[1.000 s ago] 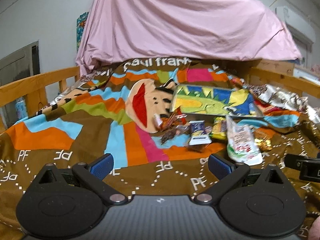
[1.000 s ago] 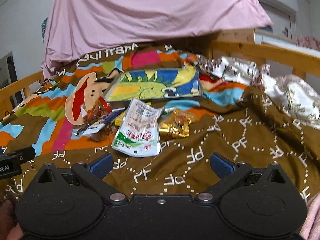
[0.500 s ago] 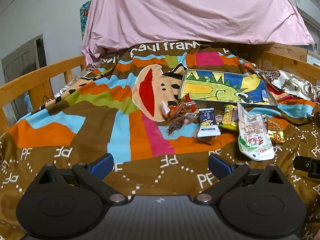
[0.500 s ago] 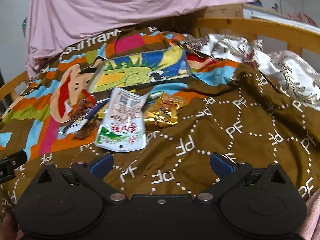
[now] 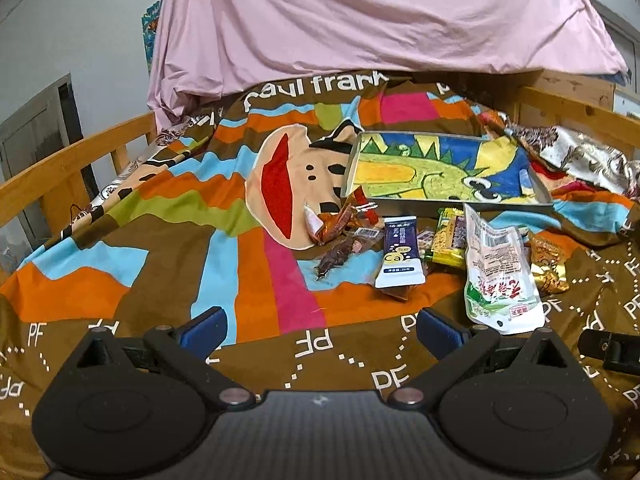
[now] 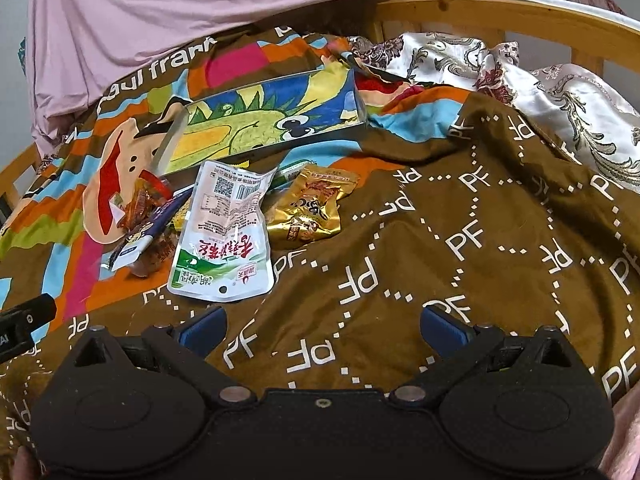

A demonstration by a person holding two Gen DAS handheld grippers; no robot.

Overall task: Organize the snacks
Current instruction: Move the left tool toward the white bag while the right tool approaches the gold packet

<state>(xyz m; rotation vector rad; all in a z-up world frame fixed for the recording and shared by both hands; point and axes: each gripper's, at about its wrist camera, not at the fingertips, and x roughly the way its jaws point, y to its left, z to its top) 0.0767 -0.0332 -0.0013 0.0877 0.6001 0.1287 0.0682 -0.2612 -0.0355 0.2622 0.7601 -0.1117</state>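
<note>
Several snack packets lie in a loose pile on a patterned bedspread. A white and green pouch (image 5: 498,276) (image 6: 224,240), a gold packet (image 5: 548,264) (image 6: 310,210), a blue and white sachet (image 5: 401,254) (image 6: 144,232), a yellow-green packet (image 5: 450,238), a dark clear-wrapped stick (image 5: 340,254) and red-orange wrappers (image 5: 340,220) (image 6: 142,200) lie there. A tray with a dinosaur picture (image 5: 440,166) (image 6: 260,120) sits behind the pile. My left gripper (image 5: 320,328) is open and empty, short of the pile. My right gripper (image 6: 322,326) is open and empty, near the white pouch.
Wooden bed rails run along the left (image 5: 60,168) and the right (image 6: 520,20). A pink sheet (image 5: 360,20) hangs behind the bed. A crumpled silver floral cloth (image 6: 540,88) lies at the right. Brown "PF" bedspread (image 6: 460,240) stretches right of the pile.
Both grippers have moved forward and tilted down toward the snack pile, which now looks larger and closer. Both stay open. No snack has moved.
</note>
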